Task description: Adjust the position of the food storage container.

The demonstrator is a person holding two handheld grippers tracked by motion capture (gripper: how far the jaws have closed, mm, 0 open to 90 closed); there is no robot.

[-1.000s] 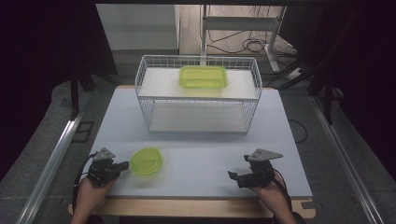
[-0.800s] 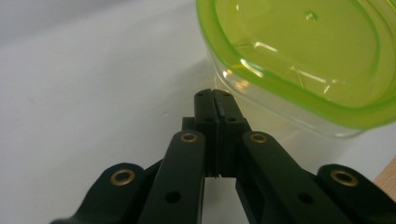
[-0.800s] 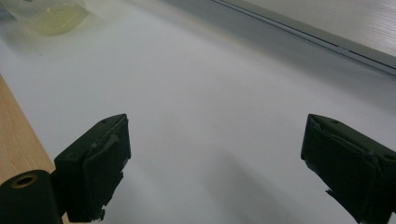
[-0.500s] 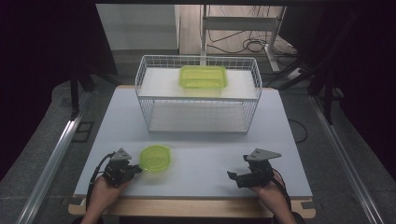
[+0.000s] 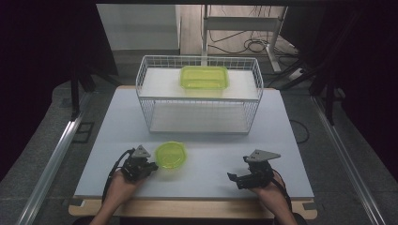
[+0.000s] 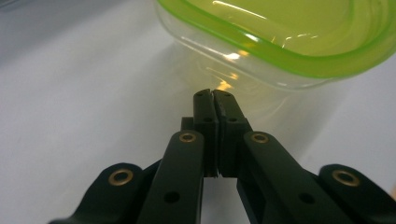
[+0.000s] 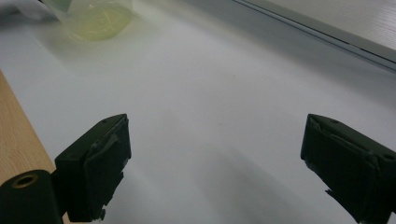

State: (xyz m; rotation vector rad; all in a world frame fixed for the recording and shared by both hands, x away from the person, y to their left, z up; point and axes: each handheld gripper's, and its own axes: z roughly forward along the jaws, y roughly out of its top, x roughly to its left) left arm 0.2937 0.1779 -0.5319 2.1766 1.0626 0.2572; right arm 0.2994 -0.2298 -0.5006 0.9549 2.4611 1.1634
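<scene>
Counter (image 5: 197, 183) in the high view carries a white wire basket (image 5: 199, 96) at its far edge, with a rectangular green-lidded container (image 5: 204, 77) resting on the basket's upper shelf. Near the front edge, left of centre, sits a small round container (image 5: 171, 154) with a green lid. The left gripper (image 5: 149, 165) lies just beside it on its left, fingers pointing at the container's side. Compared with a second ago, the left gripper has travelled rightward along the front edge from nearer the front left corner, and the round container now lies farther right and a little farther from the front edge than before. The right gripper (image 5: 234, 180) rests near the front right part of the counter, about where it was, well apart from both containers. From the left gripper view, the left gripper (image 6: 213, 93) has its fingers pressed together with nothing between them, their tips just short of, or touching, the clear wall of the round container (image 6: 280, 42) below its green lid rim; which of the two I cannot tell. From the right gripper view, the right gripper (image 7: 215, 149) has its fingers spread wide over bare white counter (image 7: 210, 93), with the round container (image 7: 95, 18) blurred at the upper left, and the counter's wooden front edge running along the lower left.
</scene>
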